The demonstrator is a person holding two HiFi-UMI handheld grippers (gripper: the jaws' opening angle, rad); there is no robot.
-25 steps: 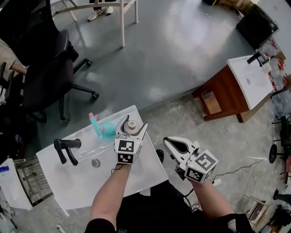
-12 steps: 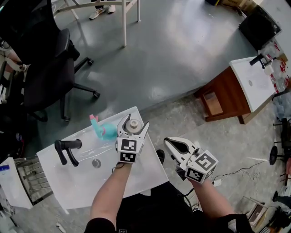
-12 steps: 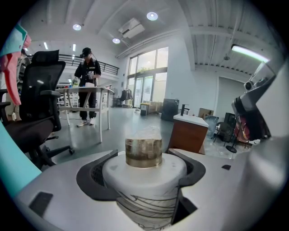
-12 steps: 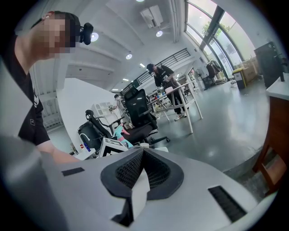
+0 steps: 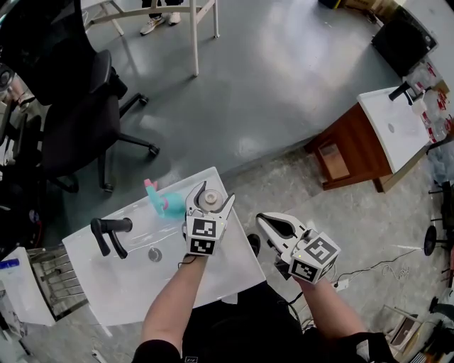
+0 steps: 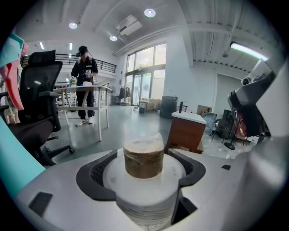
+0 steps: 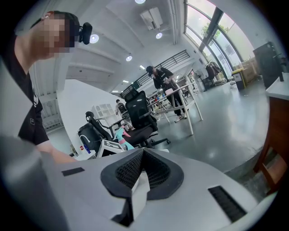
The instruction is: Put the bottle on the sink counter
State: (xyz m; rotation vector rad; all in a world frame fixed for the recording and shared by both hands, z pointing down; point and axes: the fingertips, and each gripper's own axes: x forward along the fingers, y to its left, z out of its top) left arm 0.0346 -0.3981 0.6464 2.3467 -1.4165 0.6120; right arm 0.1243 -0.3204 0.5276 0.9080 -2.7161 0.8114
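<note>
My left gripper (image 5: 211, 193): fingers clamped on the white bottle (image 6: 144, 182), held upright at the far right corner of the sink surface (image 5: 128, 283). Label print unreadable. My right gripper (image 5: 262, 220): fingers pressed together, empty, beside the surface.

Daylight comes through the tall windows (image 6: 144, 67) ahead of my left gripper (image 6: 142, 173), and round ceiling lamps (image 6: 149, 12) add to it, so the room is bright and evenly lit. From my head, the grey floor (image 5: 284, 71) carries broad pale glare and shadows are soft. The bottle (image 6: 143, 155) clamped in my left jaws sits close and looks hazy. Both gripper views bend at the edges and go black in the corners.
</note>
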